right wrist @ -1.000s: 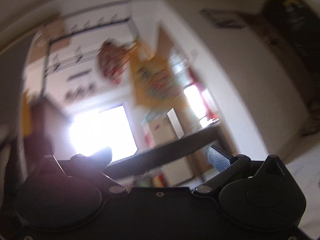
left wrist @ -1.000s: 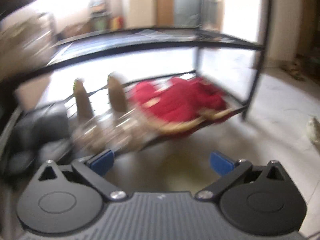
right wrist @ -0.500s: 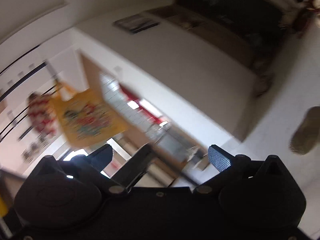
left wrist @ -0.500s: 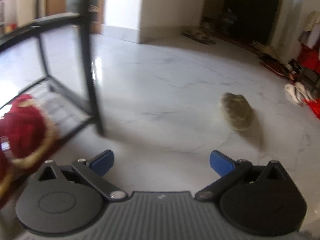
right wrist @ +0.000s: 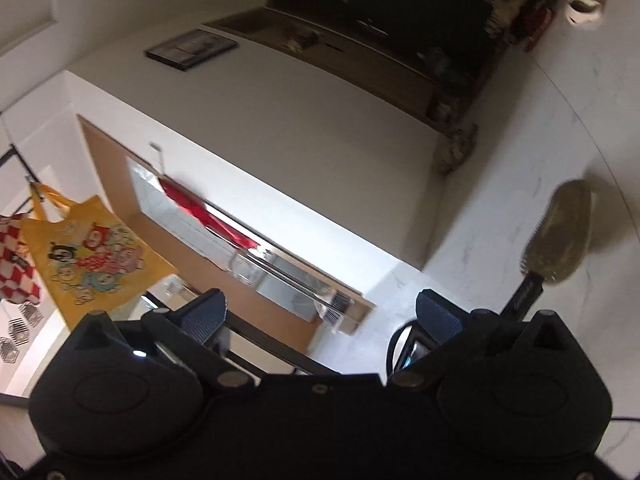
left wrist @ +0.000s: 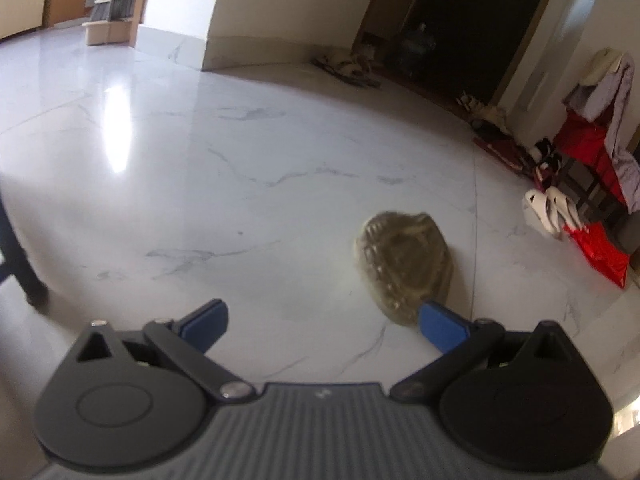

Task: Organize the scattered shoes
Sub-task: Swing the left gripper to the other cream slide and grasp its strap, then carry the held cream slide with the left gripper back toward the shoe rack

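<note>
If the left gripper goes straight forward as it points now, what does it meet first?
Probably bare marble floor. The left gripper is open and empty; the tan slipper, sole up, lies right of its midline, near the right finger.

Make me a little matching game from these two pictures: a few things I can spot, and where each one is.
Things:
1. tan slipper
2. white shoes
3. yellow cartoon bag
4. broom

Places:
a. hanging on a wall rail
b. alone on the open marble floor, sole up
c. in a far doorway
d. beside a red bag near the wall

Pairs: 1-b, 2-d, 3-a, 4-c
</note>
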